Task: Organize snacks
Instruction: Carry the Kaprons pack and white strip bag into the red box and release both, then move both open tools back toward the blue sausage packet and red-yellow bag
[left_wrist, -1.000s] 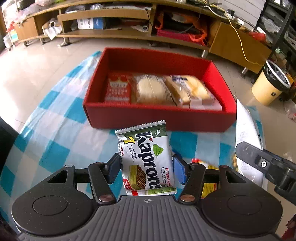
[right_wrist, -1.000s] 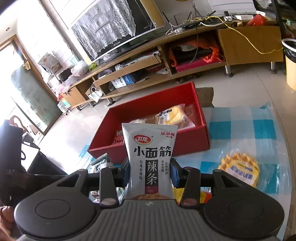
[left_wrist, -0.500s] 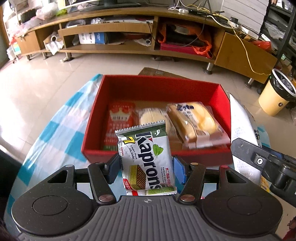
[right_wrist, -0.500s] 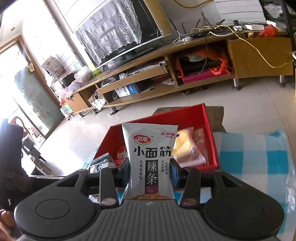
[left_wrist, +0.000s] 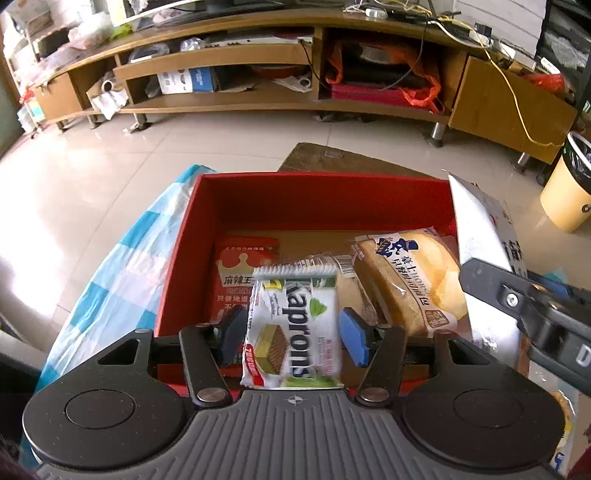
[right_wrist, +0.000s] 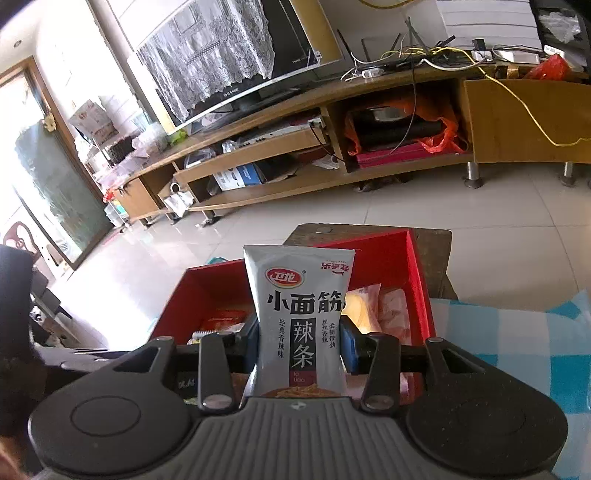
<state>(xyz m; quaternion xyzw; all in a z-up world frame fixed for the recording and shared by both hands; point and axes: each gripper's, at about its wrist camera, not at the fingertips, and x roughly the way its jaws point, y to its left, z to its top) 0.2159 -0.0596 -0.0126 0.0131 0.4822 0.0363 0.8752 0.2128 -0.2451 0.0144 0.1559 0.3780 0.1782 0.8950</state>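
Observation:
My left gripper (left_wrist: 293, 336) hangs over the near part of the open red box (left_wrist: 317, 199). Its jaws are closing on a white-and-green Kaprons wafer pack (left_wrist: 295, 317), which bows between the blue pads (left_wrist: 352, 341). Inside the box lie a red snack packet (left_wrist: 240, 266), a clear-wrapped cake (left_wrist: 349, 284) and a wrapped bread (left_wrist: 406, 280). My right gripper (right_wrist: 301, 343) is shut on an upright grey spicy-strip packet (right_wrist: 299, 295), above the box's near wall (right_wrist: 417, 266). In the left wrist view that packet (left_wrist: 476, 236) stands at the box's right side.
A blue-and-white checked cloth (left_wrist: 122, 266) covers the table under the box, also showing at the right (right_wrist: 517, 332). Beyond lie tiled floor, a long wooden TV stand (left_wrist: 258, 55) and a yellow bin (left_wrist: 569, 192). A bare wooden table corner (left_wrist: 332, 158) sticks out behind the box.
Both grippers have travelled forward with their packs, from short of the box to over it. The left jaws have narrowed and the wafer pack now bows and tilts.

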